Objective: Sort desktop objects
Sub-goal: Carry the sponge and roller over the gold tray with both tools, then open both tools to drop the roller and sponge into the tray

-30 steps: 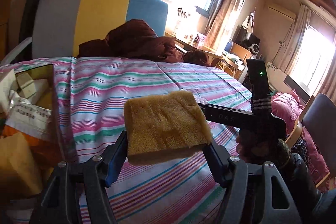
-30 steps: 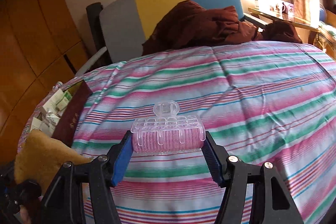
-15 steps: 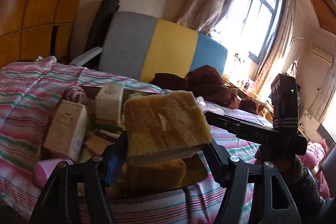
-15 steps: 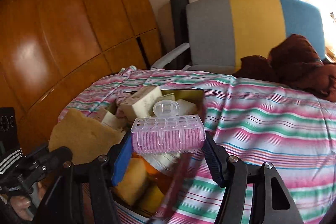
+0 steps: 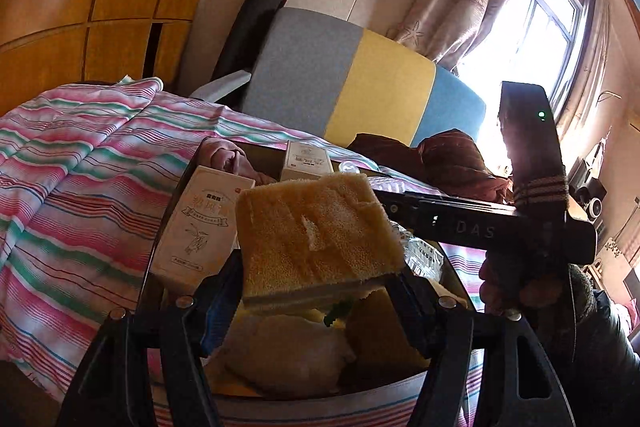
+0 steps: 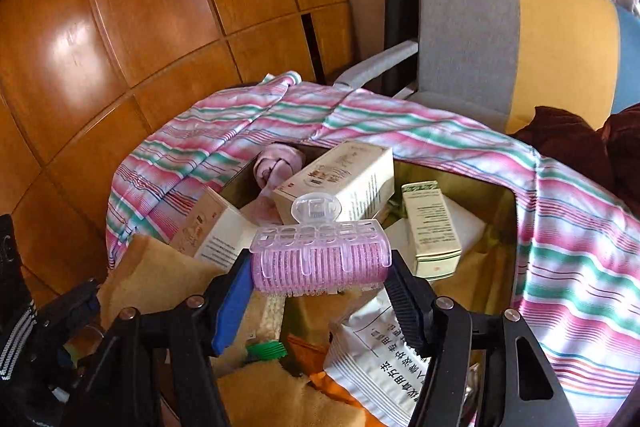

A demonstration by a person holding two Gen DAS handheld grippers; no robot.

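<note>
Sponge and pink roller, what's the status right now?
Left gripper shut on sponge. Right gripper shut on hair roller. Both above the cluttered box.

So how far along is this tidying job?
Well along: the box already holds cartons, a packet and sponges. In hand: the left tool grips a yellow sponge, the right tool a pink hair roller, both above the box. Left: dropping them in.

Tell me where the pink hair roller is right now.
In the right wrist view the pink hair roller is clamped in the right hand-held gripper, held over the open box of cartons, left of the green-labelled carton.
</note>
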